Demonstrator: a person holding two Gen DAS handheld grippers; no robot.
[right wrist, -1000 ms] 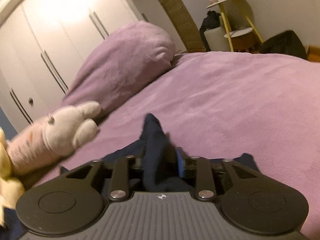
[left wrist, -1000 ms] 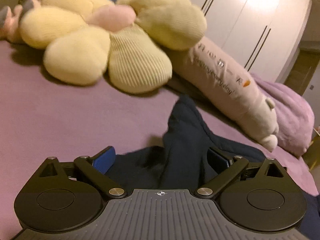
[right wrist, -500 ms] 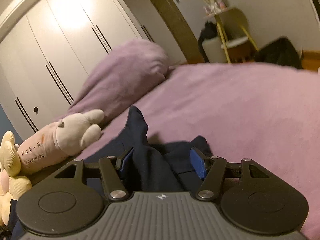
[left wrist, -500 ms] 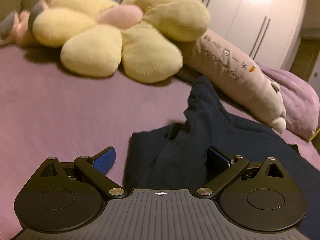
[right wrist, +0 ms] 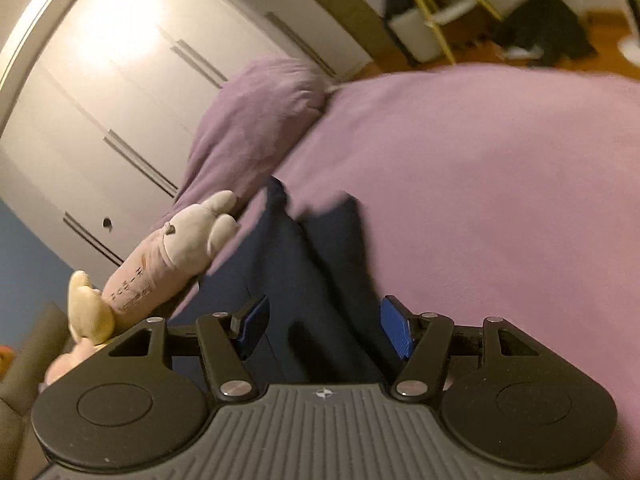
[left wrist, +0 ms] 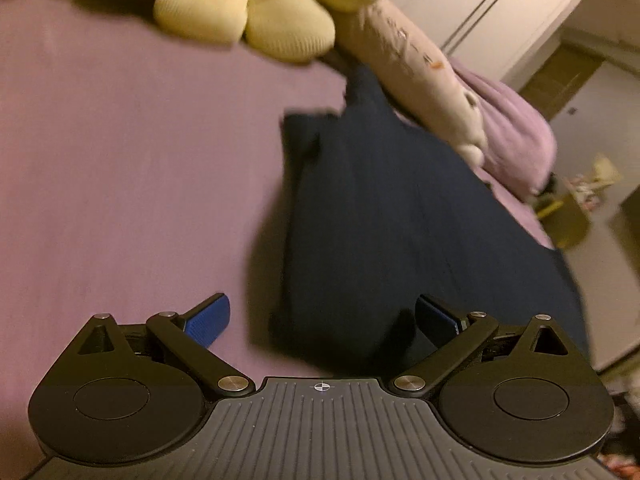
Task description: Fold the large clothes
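A dark navy garment (left wrist: 400,208) lies spread on the purple bed cover (left wrist: 120,140), one end running up to the plush toys. In the left wrist view, my left gripper (left wrist: 320,308) hovers over its near left edge, jaws wide open. Nothing is pinched between the blue pads (left wrist: 210,318). The right wrist view shows the garment (right wrist: 304,264) as a long folded strip on the bed cover (right wrist: 480,180). My right gripper (right wrist: 323,320) stands open above its near end. The cloth passes under the gap and the pads (right wrist: 394,330) do not press it.
A yellow flower cushion (left wrist: 240,12) and a long pink plush animal (left wrist: 420,72) (right wrist: 160,264) lie along the garment's far side. A purple pillow (right wrist: 260,120) sits beyond, with white wardrobe doors (right wrist: 100,80) behind it. A yellow shelf and dark items stand on the floor past the bed.
The right gripper was closed around a raised fold of the garment, then opened and released it. Both grippers drew back and tilted. The garment now lies flatter, and the left jaws stayed open.
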